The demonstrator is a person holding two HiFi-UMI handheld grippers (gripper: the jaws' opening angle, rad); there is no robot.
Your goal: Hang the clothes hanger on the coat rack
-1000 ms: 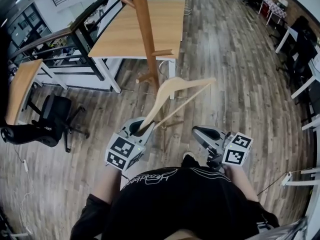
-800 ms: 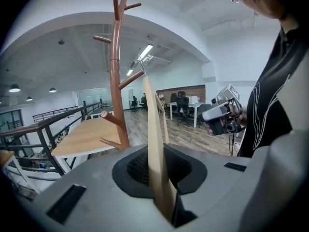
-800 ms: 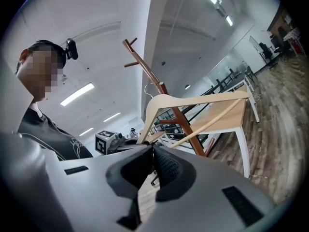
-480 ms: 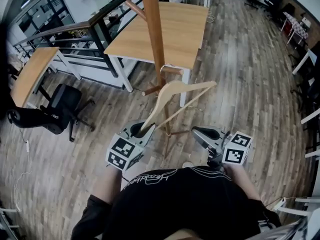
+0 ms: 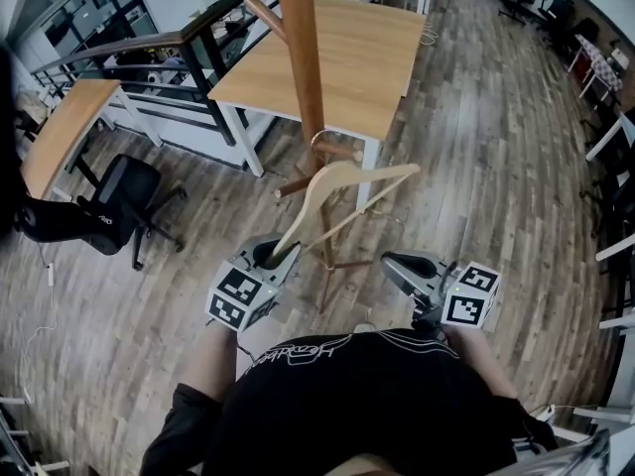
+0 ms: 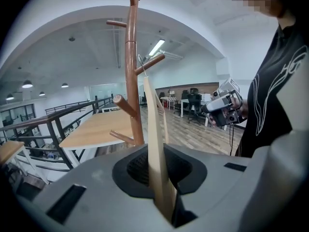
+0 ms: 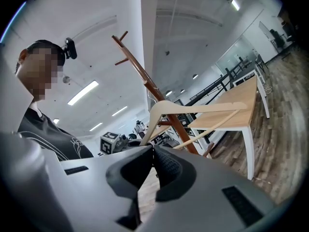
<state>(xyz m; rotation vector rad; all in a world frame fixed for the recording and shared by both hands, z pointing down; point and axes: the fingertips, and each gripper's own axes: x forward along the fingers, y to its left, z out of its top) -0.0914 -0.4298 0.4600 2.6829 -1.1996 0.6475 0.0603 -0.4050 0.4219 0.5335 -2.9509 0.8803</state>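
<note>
A light wooden clothes hanger (image 5: 332,191) rises slanting from my left gripper (image 5: 272,257), which is shut on the end of one of its arms. Its metal hook (image 5: 331,138) sits right beside a low peg of the brown coat rack (image 5: 303,67); I cannot tell whether it rests on the peg. In the left gripper view the hanger arm (image 6: 155,144) stands clamped between the jaws of the left gripper (image 6: 163,190), the coat rack (image 6: 131,71) close behind. My right gripper (image 5: 399,266) is shut and empty, to the right of the hanger. The right gripper (image 7: 153,151) looks at the hanger (image 7: 193,109).
A pale wooden table (image 5: 347,53) stands behind the rack, with a black railing (image 5: 169,48) to its left. A black office chair (image 5: 109,216) sits at the left. The rack's feet (image 5: 332,266) spread on the plank floor between the grippers. White desks (image 5: 610,137) line the right side.
The hanger and my left gripper have moved toward the rack pole; the hook now sits by the low peg. The right gripper stayed shut beside them.
</note>
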